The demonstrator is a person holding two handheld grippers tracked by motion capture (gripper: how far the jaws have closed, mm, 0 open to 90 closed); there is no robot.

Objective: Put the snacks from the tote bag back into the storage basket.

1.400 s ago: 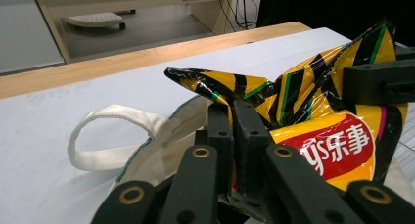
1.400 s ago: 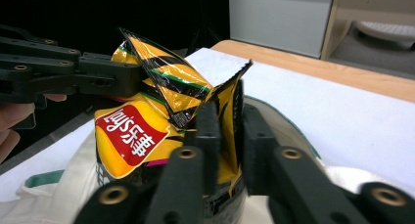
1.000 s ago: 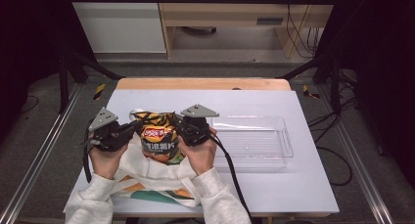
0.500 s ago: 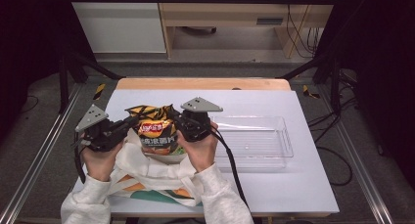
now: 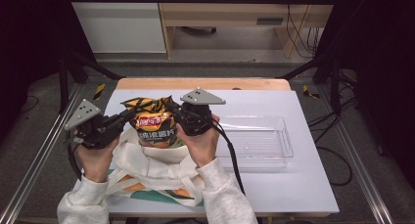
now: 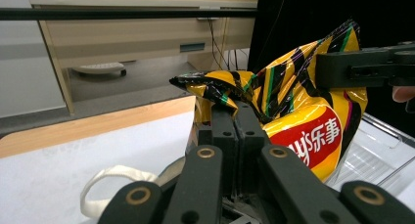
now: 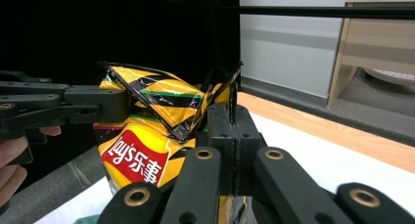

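Right now both claws, left claw point(image 5: 128, 117) and right claw point(image 5: 172, 108), pinch only the crimped top corners of the chip bag point(image 5: 155, 127) held above the tote bag point(image 5: 147, 165) on the tabletop point(image 5: 293, 185), so the slick foil could slip or tear.

- Crinkly foil chip bag point(image 5: 154, 123): yellow with black stripes, thin green and purple lines, red logo lettered white.
- Cloth tote bag point(image 5: 151, 168): cream, orange-and-teal print.
- Table point(image 5: 303, 185): white, wooden edge.
- Tongs point(image 6: 234, 131): black.
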